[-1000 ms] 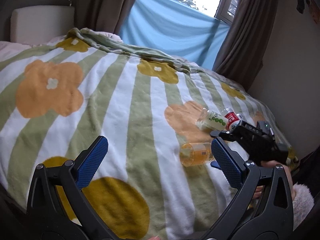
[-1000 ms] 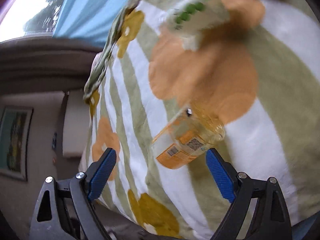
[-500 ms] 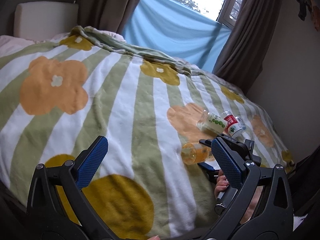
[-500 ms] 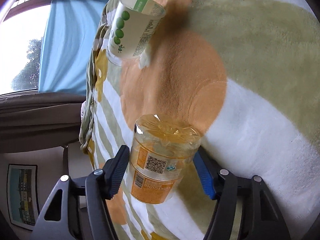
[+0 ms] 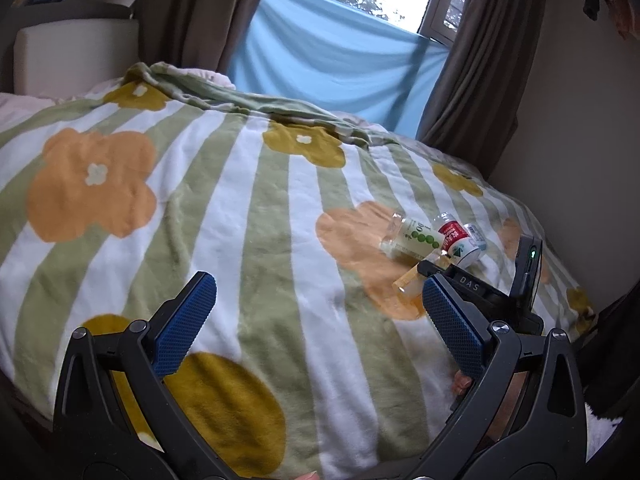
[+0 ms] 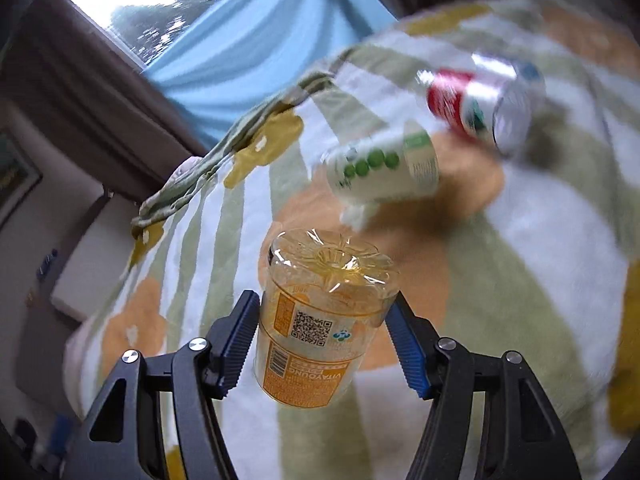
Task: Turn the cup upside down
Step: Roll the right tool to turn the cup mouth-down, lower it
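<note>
**Orange cup clamped between right gripper's pads**

Held in the right gripper (image 6: 324, 340) — an orange-tinted clear plastic cup (image 6: 320, 312), squeezed at its sides by both blue pads (image 6: 240, 336). Ribbed, closed base turned away from the camera toward the bed; label with a square code and a barcode facing the lens, printed text reading upside down. Whether lifted clear of the blanket (image 6: 520, 280) or touching it cannot be told from the right wrist view, which is blurred toward its upper right.

Lying on the blanket just beyond the cup: a white cup with green dots (image 6: 380, 168), on its side, and past it a red and white cup (image 6: 476, 100), also on its side, open mouth toward the right. Same pair seen from the left wrist view, touching each other on an orange flower of the striped blanket (image 5: 240, 220), with the orange cup (image 5: 408, 280) just in front of them, mostly hidden behind the dark body of the right gripper (image 5: 472, 288).

Left gripper (image 5: 316, 320) spread wide, holding nothing, hovering low over the near part of the bed, well apart from the cups.

Behind the bed — brown curtains (image 5: 472, 80) framing a window draped with a blue sheet (image 5: 328, 64).
</note>
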Demonstrator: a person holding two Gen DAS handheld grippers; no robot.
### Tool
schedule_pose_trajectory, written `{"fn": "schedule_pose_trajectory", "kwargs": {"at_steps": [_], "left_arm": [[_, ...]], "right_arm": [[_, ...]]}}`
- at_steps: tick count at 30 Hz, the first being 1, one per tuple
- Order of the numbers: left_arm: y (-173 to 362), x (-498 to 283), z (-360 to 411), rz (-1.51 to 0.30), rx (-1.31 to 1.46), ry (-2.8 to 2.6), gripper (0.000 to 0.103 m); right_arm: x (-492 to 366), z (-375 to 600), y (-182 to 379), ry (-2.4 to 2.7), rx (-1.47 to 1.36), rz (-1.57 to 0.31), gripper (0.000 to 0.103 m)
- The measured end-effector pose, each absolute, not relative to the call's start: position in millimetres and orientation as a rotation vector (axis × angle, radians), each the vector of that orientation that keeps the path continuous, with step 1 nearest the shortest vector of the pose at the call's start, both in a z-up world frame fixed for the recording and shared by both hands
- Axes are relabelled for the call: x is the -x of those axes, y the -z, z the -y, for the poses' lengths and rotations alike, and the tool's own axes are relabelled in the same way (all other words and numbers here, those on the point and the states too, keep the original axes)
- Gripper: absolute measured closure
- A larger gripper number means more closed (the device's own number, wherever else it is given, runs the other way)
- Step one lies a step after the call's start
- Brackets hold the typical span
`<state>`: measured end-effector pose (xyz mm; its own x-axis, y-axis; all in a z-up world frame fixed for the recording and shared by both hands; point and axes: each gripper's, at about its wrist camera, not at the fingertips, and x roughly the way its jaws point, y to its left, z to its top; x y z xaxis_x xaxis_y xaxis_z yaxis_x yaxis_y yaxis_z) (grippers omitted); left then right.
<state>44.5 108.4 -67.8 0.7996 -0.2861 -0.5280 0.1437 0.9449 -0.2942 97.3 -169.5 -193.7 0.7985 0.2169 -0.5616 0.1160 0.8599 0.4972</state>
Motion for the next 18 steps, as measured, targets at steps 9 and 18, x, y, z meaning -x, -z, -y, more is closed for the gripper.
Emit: {"fn": "schedule_pose_trajectory", "kwargs": {"at_steps": [9, 18], "left_arm": [[83.0, -53.7, -82.5, -0.634, 0.241, 0.224, 0.000], [90.2, -63.2, -72.8, -0.666, 0.210, 0.221, 0.000]], "right_arm": [[-94.2, 154.1, 201.8, -0.166, -0.007, -0.548, 0.043], [-105.9, 143.4, 222.2, -0.190, 0.169, -0.562, 0.043]]}}
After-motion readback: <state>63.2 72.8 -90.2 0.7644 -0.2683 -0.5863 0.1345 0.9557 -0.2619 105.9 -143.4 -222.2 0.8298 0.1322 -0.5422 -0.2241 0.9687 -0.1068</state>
